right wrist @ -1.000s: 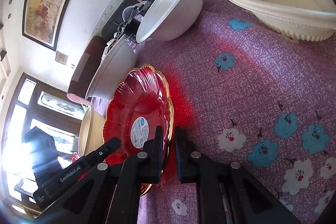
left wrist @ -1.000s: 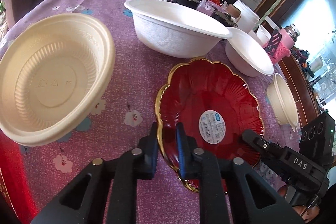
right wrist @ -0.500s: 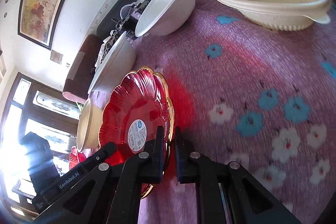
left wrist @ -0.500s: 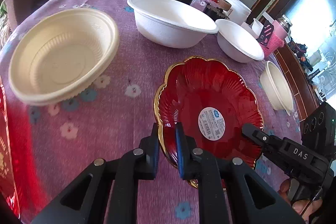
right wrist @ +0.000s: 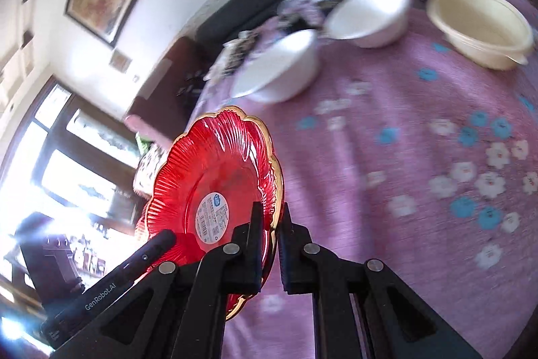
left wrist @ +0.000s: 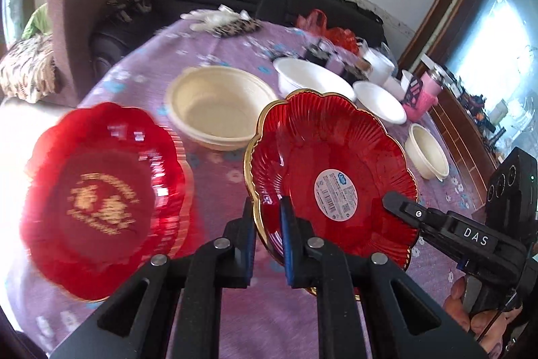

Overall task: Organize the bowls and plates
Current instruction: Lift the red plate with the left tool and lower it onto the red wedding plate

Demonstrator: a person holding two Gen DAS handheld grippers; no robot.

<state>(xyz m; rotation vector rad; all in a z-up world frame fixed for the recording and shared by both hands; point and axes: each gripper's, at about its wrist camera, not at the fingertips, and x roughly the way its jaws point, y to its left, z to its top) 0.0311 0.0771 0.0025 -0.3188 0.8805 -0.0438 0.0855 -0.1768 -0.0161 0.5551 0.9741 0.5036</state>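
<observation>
We had both the left gripper [left wrist: 267,236] and the right gripper [right wrist: 270,241] pinching the gold-rimmed red plate [left wrist: 331,177] aloft beside its twin, the second red plate [left wrist: 101,201], on the table, while four bowls sat unstacked.

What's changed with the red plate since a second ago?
The red plate, clamped at opposite rims by the left gripper and right gripper, has been lifted off the purple tablecloth and carried toward a second red plate. Both grips stayed shut; the bowls stayed put.
</observation>
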